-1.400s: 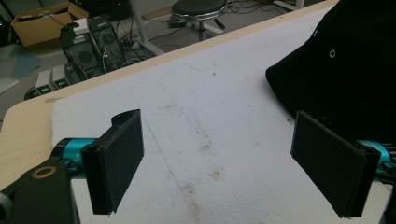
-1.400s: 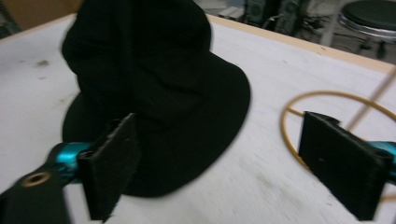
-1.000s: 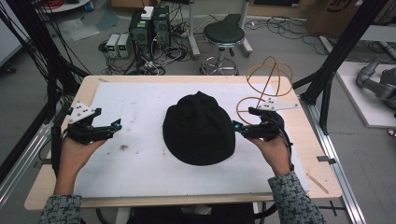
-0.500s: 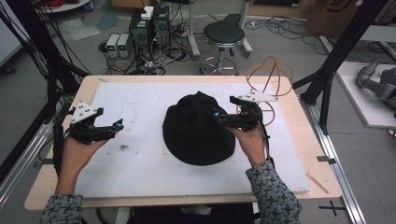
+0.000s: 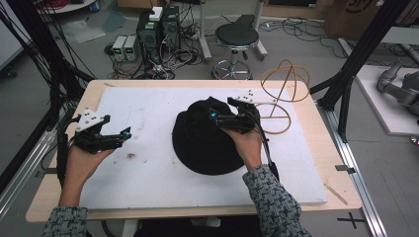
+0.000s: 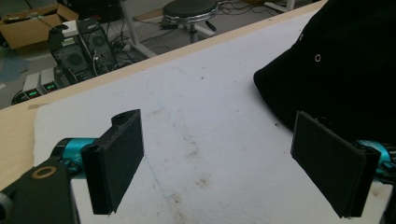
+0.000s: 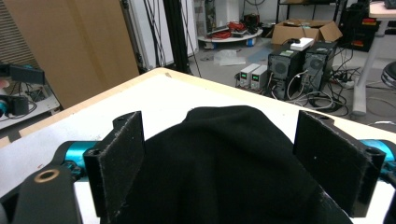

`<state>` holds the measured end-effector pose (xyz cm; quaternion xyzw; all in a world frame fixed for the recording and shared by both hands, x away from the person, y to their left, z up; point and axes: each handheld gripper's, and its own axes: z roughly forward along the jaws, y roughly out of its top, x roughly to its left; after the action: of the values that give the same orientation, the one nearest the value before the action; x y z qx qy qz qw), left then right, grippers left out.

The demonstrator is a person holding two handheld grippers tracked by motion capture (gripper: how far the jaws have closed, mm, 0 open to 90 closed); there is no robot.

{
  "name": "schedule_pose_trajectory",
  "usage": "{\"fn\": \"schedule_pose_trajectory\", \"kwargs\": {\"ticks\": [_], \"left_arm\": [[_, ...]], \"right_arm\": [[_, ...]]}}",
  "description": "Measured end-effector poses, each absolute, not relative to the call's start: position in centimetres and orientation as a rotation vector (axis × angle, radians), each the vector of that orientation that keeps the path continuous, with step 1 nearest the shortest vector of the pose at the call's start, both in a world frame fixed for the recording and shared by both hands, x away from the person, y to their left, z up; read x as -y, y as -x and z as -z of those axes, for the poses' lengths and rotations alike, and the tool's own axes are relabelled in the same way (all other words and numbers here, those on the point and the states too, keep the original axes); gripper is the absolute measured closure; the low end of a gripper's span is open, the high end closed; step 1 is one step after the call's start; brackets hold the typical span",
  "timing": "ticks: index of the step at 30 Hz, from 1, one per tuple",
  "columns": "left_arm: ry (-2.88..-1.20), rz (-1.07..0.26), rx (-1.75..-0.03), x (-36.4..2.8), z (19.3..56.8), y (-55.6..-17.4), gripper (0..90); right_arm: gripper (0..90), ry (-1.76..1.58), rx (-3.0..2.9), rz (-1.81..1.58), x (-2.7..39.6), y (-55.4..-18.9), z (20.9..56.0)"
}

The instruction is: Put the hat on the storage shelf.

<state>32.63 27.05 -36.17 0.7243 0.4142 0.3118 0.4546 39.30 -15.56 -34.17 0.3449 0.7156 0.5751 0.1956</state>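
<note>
On white foam (image 5: 148, 163), a domed black fabric hat (image 5: 207, 143).

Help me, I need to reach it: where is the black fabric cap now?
In the high view, the black fabric cap lies mid-table on the white mat, under the right gripper, left of the wire ring frame.

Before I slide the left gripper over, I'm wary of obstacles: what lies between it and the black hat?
Only bare white mat, with small dark stains, per the high view.
</note>
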Motion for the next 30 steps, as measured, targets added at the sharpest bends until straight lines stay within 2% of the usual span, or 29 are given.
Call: {"fn": "schedule_pose_trajectory", "kwargs": {"ticks": [12, 19, 30], "left_arm": [[-1.798, -0.767, -1.022, -27.2, 36.4, -32.2, 17.5], [-1.805, -0.764, -1.024, -27.0, 36.6, -32.2, 17.5], [-1.799, -0.768, -1.027, -27.2, 36.5, -32.3, 17.6]], "right_arm": [[20.3, -0.973, -2.008, -1.578, 13.6, -40.3, 34.8], [30.3, -0.965, -2.034, -1.567, 13.5, -40.8, 35.1], [52.9, -0.942, -2.088, -1.493, 13.2, -41.1, 35.5]]}}
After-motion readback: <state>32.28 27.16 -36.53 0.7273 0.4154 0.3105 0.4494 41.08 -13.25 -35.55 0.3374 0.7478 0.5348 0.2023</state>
